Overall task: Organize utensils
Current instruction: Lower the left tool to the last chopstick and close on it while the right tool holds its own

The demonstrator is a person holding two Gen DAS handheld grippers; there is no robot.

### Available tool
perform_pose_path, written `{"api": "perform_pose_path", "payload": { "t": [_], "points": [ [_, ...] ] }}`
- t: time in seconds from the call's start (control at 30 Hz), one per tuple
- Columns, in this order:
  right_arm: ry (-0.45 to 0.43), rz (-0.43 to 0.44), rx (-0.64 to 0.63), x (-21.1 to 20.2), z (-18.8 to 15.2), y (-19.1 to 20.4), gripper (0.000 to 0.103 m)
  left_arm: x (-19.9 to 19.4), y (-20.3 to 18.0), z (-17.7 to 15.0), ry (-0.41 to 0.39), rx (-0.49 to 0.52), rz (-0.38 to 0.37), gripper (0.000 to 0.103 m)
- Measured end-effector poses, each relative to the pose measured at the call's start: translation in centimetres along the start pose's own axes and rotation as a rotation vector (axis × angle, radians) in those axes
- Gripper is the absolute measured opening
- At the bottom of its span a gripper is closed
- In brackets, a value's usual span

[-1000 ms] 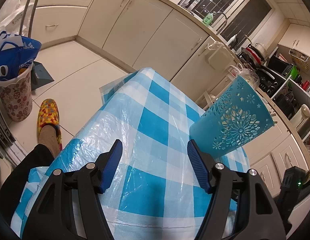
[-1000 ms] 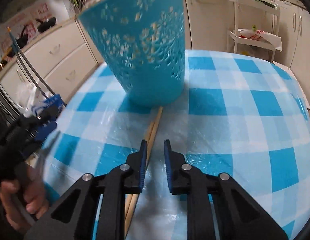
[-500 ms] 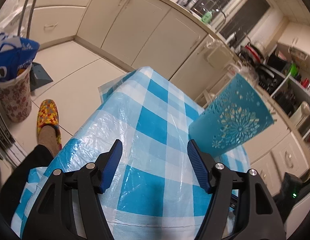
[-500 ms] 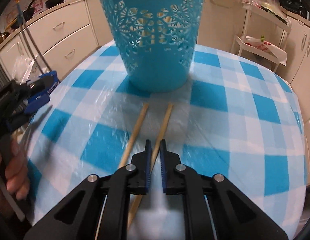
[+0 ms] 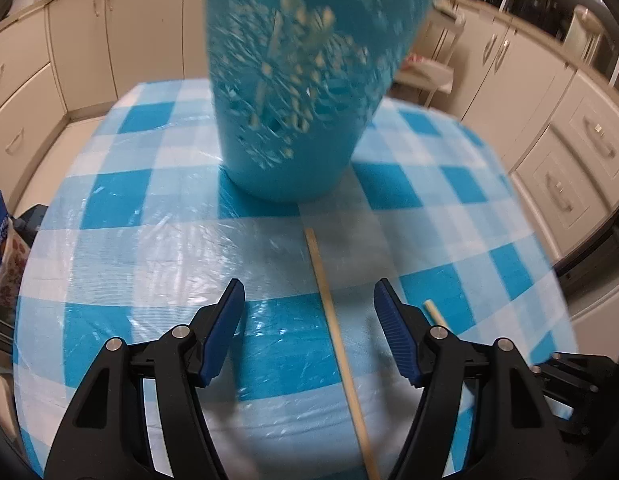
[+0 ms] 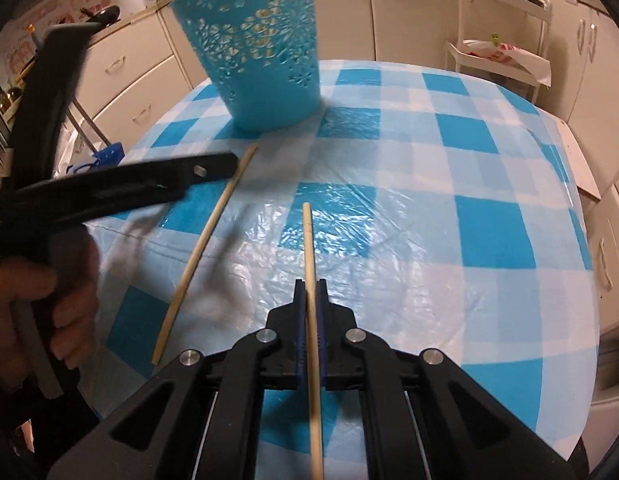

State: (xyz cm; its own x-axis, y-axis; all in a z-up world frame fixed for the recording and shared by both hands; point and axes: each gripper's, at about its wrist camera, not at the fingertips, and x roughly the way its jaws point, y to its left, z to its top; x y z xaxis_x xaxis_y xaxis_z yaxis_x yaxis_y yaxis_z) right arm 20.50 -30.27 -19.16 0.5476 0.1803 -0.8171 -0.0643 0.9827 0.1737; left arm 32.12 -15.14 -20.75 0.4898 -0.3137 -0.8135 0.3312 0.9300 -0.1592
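My right gripper (image 6: 307,300) is clamped on one wooden chopstick (image 6: 308,248), its tip pointing toward the far teal basket (image 6: 261,56), while my left gripper (image 5: 309,312) hangs wide apart over the second chopstick (image 5: 329,312), which lies flat on the table. The table (image 6: 449,208) wears a blue-and-white checked cloth under glossy clear plastic. Cream kitchen cabinets (image 5: 549,128) ring the room, and a white wire rack (image 6: 501,40) stands at the far right.
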Motion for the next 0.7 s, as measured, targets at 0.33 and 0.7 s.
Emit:
{"api": "perform_pose_path", "payload": {
  "t": [0.33,0.7],
  "points": [
    [-0.027,0.0,-0.033,0.9,0.9,0.8,0.011,1.0,-1.4,0.3,0.017,0.097,0.04,0.008],
    [0.011,0.008,-0.063,0.9,1.1,1.4,0.009,0.2,-1.5,-0.6,0.043,0.167,0.013,0.005]
  ]
}}
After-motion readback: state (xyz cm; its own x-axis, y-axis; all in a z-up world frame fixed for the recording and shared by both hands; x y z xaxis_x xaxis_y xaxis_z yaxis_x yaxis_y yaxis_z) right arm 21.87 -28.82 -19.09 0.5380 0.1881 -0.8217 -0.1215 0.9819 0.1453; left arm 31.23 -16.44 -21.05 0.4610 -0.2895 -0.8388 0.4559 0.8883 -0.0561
